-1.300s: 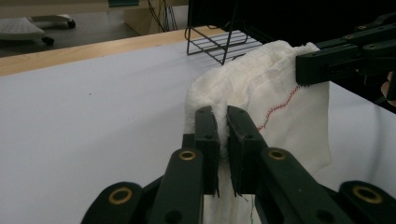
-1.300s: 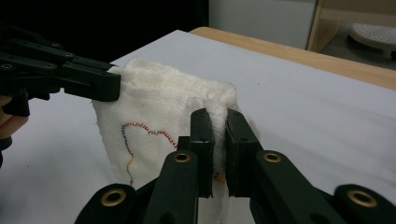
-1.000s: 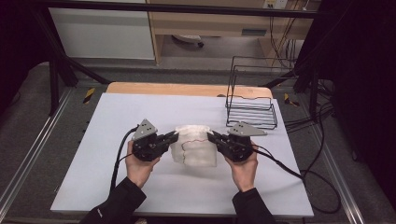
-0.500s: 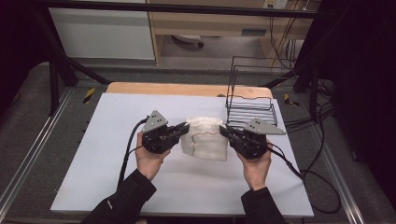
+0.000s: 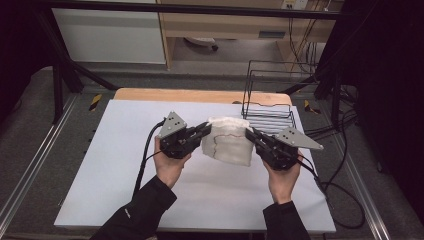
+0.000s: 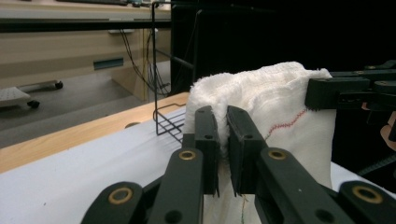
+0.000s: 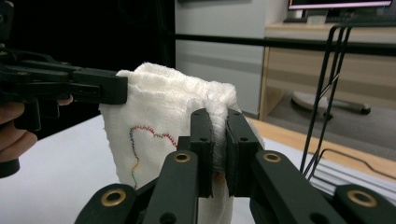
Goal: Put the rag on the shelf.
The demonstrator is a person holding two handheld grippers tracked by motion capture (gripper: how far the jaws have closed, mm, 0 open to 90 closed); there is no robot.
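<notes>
1. High view: the bench (image 5: 100,165), covered by a pale sheet with a wooden strip running along its far edge, is carrying everything.
2. A black wire rack (image 5: 270,107) is standing at the bench's far right corner, near the cloth and just beyond it.
3. A folded white cloth (image 5: 229,141) is hanging between the two grippers, a little beyond the middle of the bench and toward its right side; its top edge is being held up at both ends while the rest is drooping toward the sheet. I cannot tell whether its lower edge is touching the sheet.
4. The left gripper (image 5: 206,128) is coming in from the cloth's left end, and its fingers (image 6: 205,140) are clenching a bunched corner of the cloth between them, as the left gripper view is showing.
5. The right gripper (image 5: 251,133) is reaching the cloth's right end from the opposite side, and its fingers (image 7: 201,144) are clamping the other corner, with fabric bulging above the pads.
6. A thin line of coloured stitching (image 7: 140,135) is running across the cloth's face, curving down toward its lower edge.
</notes>
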